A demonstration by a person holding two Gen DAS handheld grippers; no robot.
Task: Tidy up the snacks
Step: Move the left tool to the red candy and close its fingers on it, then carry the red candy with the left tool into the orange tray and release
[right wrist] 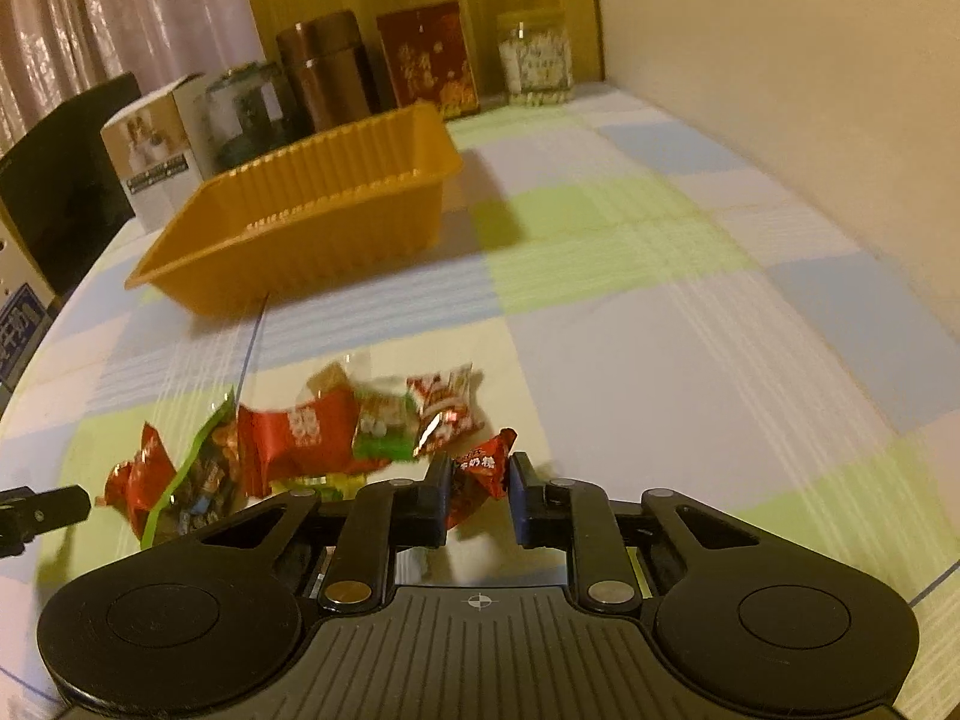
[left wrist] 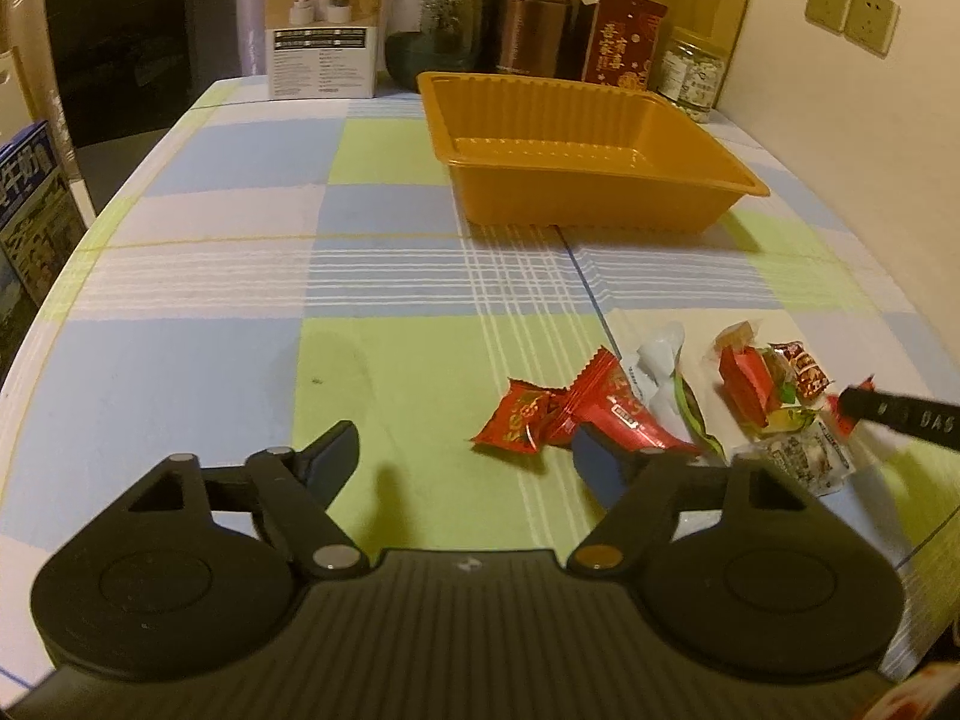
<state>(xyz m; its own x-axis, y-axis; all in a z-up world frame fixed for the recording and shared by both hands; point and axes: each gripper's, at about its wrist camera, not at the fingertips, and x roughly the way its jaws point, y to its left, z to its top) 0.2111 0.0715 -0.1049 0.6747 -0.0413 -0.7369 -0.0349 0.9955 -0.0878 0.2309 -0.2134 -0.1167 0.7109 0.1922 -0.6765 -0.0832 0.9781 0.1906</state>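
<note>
The right tool (right wrist: 479,495) has its two fingers around a small red candy (right wrist: 480,471) at the near edge of the snack pile (right wrist: 336,438). The fingers sit close on both sides of the wrapper and seem to pinch it, though a thin gap may be left. It looks like the first snack being picked up, since it lies alone at the side and is easy to reach.

The left tool (left wrist: 465,450) is spread wide and holds nothing. Its right finger is just beside two red candy packets (left wrist: 564,408), maybe ready to take one next.

The other snacks lie in a loose heap on the checked table (left wrist: 252,276), near the person. The orange tray (left wrist: 576,144) stands farther back, well apart from the pile. Nothing shows inside it. The snacks most likely belong in there, so the job looks like it has just begun.

Behind the tray stand a white box (left wrist: 324,24), a glass jar (left wrist: 435,21), brown tins (left wrist: 528,12) and a red box (left wrist: 624,39).
</note>
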